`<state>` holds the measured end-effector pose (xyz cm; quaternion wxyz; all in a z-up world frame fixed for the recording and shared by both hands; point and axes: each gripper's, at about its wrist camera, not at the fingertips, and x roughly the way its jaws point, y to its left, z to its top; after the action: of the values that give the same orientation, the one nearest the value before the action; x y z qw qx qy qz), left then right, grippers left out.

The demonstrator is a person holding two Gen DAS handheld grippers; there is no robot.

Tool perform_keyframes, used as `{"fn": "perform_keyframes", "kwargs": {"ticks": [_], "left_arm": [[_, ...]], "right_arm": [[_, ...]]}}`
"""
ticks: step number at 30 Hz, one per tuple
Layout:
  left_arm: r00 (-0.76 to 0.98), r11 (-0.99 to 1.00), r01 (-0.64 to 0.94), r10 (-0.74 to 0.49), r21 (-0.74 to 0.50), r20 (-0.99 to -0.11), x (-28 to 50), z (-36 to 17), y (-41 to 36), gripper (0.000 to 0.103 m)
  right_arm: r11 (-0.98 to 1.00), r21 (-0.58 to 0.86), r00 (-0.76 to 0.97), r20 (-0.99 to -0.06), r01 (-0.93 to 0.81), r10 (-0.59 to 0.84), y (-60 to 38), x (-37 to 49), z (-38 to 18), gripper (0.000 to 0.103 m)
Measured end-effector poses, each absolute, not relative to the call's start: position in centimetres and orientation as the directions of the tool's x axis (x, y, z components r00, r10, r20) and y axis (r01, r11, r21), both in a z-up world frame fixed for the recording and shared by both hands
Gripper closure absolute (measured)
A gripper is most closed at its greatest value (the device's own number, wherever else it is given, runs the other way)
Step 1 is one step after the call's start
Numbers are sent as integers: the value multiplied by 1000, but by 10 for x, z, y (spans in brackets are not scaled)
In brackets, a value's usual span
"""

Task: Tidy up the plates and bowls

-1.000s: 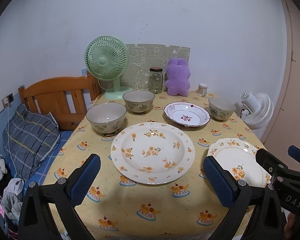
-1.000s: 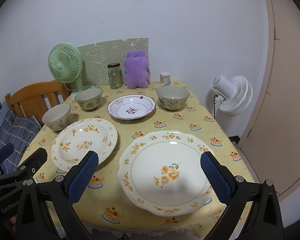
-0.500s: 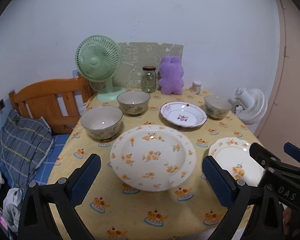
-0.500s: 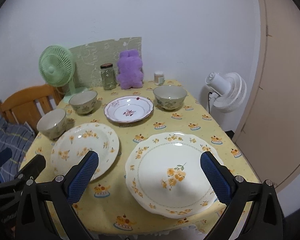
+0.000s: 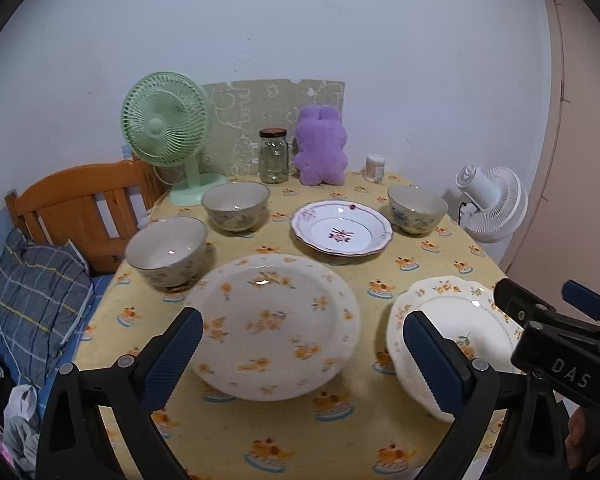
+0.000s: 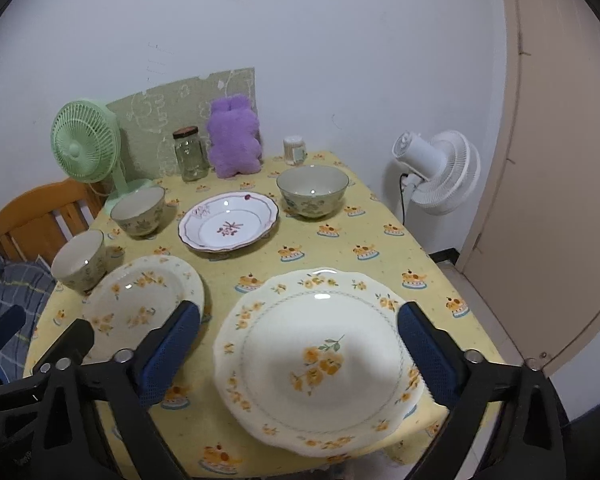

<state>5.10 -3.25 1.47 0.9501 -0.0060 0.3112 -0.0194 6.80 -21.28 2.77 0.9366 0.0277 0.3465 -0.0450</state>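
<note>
step in hand, by judgement: approach before the first pick; nothing lifted or stacked yet.

layout, left to right, relative to the pink-rimmed plate at mid-counter:
- near-left bowl: left of and nearer than the pink-rimmed plate.
- far-left bowl: just left of it.
- orange-flower deep plate: directly in front of it.
- right bowl: just right of it.
- scalloped plate: in front and to the right, near the counter edge.

left hand-held gripper: released, jaws wide, holding nothing, hovering apart from the orange-flower deep plate.
right hand-held gripper: released, jaws wide, empty, framing the scalloped plate without visible contact.

next move, by judgement: lower one jaw under a plate rim and clench on the rim; flat glazed rims likely slippery. stack plates on plates, nest bowls in bowls.
</note>
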Motion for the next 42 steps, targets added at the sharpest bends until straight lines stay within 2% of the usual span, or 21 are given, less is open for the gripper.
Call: {"fn": "perform_keyframes", "kwargs": {"ticks": [7,18,22,27,32,36,42], "left_arm": [[766,999,-38,16,-20,-642,76,-1,-74,5],[662,993,-115,64,-17,-747,109,-45,-127,14],[600,990,-142,85,-2,-796,115,-61,-137,24],[559,989,-149,83,-1,-825,116,-75,-144,26],[546,992,-127,50,-23,-836,118,-82,-150,39],[537,992,-122,55,-13,-842,121,-84,-152,41],[524,993,-114,67,9,-849,126,-86,-155,42]], "right_arm": [[999,18,724,-689,49,-23,-254,100,13,8],[999,24,641,-767,-26,35,-308,141,-31,12],[999,24,588,-807,-43,45,-318,149,-52,19],[998,41,538,-841,-37,55,-328,155,-71,21],[997,60,495,-865,-53,78,-330,155,-81,35],[996,65,481,-872,-67,89,-328,157,-86,44],[997,42,460,-885,-68,68,-323,164,-92,45]]}}
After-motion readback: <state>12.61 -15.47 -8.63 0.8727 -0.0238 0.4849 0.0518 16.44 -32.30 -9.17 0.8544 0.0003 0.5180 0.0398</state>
